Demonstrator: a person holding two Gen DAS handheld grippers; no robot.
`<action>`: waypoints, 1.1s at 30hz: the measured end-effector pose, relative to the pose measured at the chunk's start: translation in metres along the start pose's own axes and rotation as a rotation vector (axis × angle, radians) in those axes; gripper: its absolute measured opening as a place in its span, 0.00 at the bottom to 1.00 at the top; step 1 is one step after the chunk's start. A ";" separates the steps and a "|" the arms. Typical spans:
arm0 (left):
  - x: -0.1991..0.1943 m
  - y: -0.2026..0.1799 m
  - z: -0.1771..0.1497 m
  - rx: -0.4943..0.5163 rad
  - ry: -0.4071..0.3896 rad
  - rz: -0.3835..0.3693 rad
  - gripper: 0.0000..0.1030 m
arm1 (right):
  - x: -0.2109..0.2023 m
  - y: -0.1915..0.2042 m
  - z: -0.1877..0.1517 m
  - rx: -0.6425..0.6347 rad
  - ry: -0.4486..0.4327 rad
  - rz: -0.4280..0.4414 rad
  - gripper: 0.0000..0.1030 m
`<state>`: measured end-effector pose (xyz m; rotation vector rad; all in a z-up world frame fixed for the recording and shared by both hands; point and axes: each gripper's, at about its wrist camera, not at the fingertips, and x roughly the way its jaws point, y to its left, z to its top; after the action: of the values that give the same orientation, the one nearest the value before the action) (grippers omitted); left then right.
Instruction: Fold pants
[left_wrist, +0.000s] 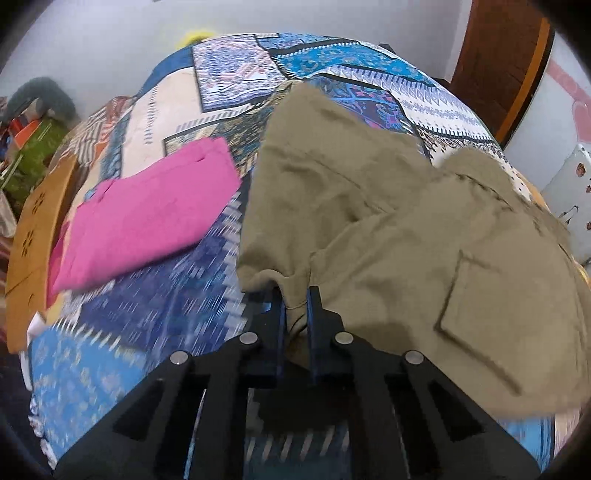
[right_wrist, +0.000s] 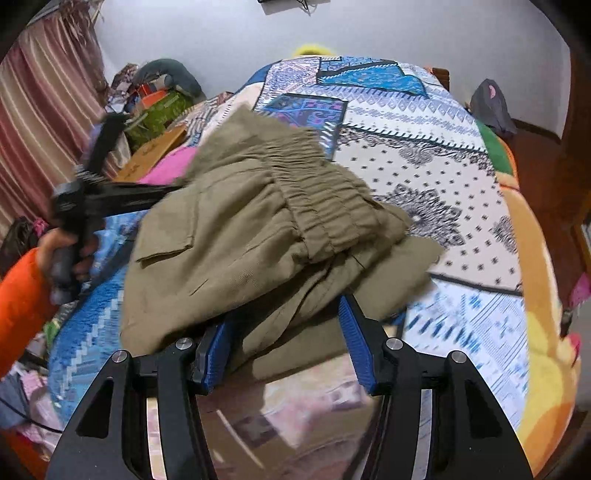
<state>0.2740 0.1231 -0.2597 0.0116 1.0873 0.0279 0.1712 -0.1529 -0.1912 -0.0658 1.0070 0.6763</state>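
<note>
pants: olive pants (left_wrist: 369, 221) bunched in a heap on the bed, mid-right in the left wrist view; elastic waistband (right_wrist: 325, 206) on top facing up, flap pocket (right_wrist: 166, 247) on the left side of the heap
left claw: left gripper (left_wrist: 295, 295) narrow, 2 blue fingers pinching a fold of the pants edge; cloth sits between them
left claw from other side: left gripper (right_wrist: 110, 199) seen in the right wrist view, fingertips hidden behind the pants, held by a hand (right_wrist: 70, 251) with orange sleeve
right claw: right gripper (right_wrist: 284, 332) wide apart, pants edge lying between and over the 2 blue fingers (right_wrist: 354, 339); not pinched, contact with left finger hard to tell
bed: patterned blue and white bedspread (left_wrist: 147, 314) under everything
other cloth: pink folded garment (left_wrist: 147, 206) lying flat just left of the pants, touching or nearly so
side: brown board (left_wrist: 33, 240) at the bed's left edge
blur: both views motion-blurred, fine detail unclear
</note>
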 end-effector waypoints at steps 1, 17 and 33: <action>-0.007 0.001 -0.006 -0.007 0.002 0.003 0.09 | 0.002 -0.005 0.003 -0.005 0.005 -0.005 0.49; -0.097 -0.012 -0.071 -0.063 -0.071 0.057 0.12 | -0.020 -0.031 0.025 -0.008 -0.058 -0.096 0.49; -0.071 -0.070 0.005 0.036 -0.114 -0.090 0.15 | 0.022 0.028 0.059 -0.102 -0.036 0.064 0.38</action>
<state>0.2465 0.0508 -0.1968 -0.0031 0.9733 -0.0727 0.2075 -0.0991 -0.1690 -0.1101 0.9425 0.7845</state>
